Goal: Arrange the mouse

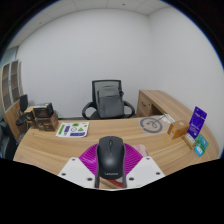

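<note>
Fingers (110,168) clamped on black mouse (110,155) | mouse's rear cut off — above wooden desk (60,150)

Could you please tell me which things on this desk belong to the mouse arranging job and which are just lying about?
Part of the job:
black mouse, held between the gripper fingers
desk

Just lying about:
office chair
purple box
round coaster
leaflet
</note>
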Motion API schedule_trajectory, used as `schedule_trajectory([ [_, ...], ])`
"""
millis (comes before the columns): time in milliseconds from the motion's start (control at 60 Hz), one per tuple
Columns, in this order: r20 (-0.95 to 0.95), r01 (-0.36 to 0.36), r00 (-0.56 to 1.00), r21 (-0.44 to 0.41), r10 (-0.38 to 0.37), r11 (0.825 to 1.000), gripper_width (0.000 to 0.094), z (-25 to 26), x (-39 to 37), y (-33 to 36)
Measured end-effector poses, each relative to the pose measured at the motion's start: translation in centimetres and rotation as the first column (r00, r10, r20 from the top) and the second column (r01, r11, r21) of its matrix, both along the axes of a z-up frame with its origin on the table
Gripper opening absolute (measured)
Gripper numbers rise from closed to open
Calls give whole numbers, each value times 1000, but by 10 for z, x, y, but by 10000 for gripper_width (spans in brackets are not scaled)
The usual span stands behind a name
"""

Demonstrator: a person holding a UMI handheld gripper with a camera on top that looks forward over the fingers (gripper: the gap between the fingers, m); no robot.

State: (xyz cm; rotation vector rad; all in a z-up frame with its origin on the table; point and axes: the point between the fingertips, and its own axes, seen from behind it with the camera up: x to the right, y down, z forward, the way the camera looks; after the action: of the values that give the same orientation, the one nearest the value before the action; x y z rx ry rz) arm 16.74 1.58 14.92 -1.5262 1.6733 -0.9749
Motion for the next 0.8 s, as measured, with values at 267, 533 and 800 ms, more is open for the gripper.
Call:
schedule_trajectory([
  [267, -125, 29, 992, 23, -26, 999, 306, -115, 39, -37],
  [533, -178, 34, 983, -7, -34, 999, 352, -158, 35, -48],
  [800, -145, 53, 988, -51, -59, 997, 833, -150, 30, -59],
])
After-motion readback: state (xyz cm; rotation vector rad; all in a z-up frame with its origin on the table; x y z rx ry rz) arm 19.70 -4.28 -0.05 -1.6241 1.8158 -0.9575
